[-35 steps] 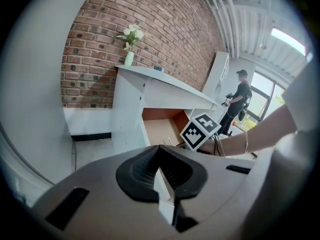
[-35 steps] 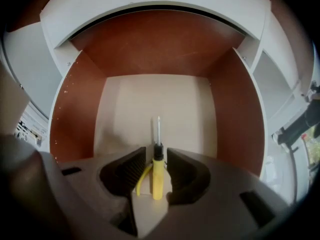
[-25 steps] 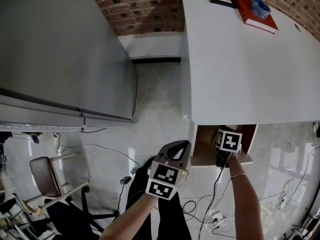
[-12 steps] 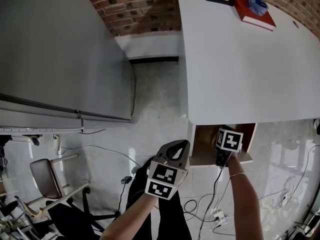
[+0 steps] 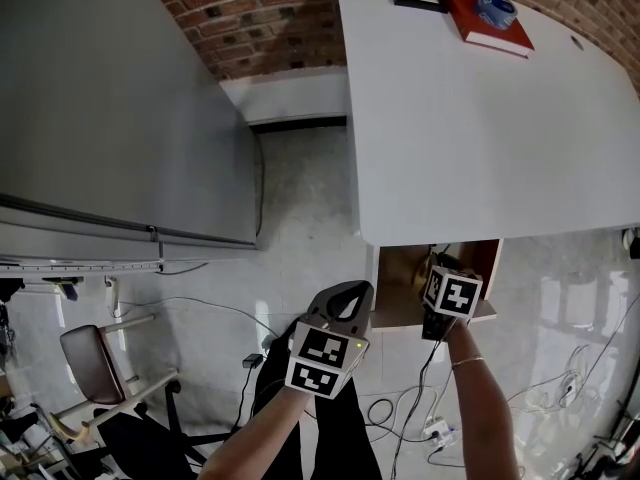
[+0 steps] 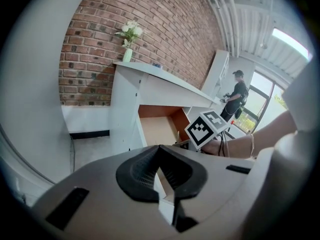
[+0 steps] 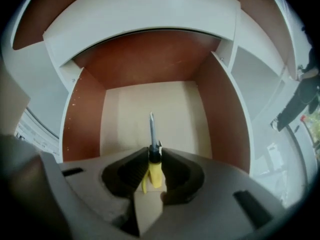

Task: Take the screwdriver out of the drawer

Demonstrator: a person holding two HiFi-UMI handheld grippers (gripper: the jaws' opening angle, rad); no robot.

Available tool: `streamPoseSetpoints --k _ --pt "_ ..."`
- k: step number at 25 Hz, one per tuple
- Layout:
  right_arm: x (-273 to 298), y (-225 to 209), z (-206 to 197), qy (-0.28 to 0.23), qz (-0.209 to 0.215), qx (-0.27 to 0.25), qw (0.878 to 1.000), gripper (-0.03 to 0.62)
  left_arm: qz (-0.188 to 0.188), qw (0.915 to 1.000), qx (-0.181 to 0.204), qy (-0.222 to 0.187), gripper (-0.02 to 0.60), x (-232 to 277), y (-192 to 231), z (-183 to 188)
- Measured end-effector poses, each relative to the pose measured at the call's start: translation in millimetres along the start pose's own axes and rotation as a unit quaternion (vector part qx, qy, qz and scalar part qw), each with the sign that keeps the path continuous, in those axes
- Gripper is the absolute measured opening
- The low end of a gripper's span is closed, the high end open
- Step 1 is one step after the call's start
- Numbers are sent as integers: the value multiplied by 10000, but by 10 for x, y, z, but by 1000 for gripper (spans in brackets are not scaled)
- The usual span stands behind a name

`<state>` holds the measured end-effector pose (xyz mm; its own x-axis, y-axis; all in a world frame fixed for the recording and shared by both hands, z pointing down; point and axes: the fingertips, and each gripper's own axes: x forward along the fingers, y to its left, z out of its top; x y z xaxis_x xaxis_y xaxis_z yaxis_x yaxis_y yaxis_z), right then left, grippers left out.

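Open drawer (image 7: 120,114), walled sides, tabletop (image 5: 480,128) apparently overhanging

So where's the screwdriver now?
In the right gripper view, the screwdriver is pinched in the right tongs, its tip pointing into the open drawer.

Right gripper (image 7: 152,156), jaws just closed on a yellow-handled steel screwdriver (image 7: 155,173) pointing at the brown wooden drawer's (image 7: 85,114) back wall.

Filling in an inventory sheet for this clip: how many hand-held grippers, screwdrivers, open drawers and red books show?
hand-held grippers: 2, the left hand-held gripper and the right hand-held gripper
screwdriver: 1
open drawer: 1
red book: 1
total: 5
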<state>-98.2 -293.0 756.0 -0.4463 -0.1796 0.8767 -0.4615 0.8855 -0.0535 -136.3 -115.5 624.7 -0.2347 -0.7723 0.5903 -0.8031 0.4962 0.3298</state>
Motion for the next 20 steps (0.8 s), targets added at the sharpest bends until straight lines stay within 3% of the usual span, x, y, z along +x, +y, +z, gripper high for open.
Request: streamPoseSetpoints --k 9,20 --pt "-525 13 31 -421 126 357 9984 84 -66 9997 223 -37 -8 -119 -145 169" --pt "-1434 45 295 -1188 399 1023 9868 84 -269 9984 463 -183 -8 -264 -425 427"
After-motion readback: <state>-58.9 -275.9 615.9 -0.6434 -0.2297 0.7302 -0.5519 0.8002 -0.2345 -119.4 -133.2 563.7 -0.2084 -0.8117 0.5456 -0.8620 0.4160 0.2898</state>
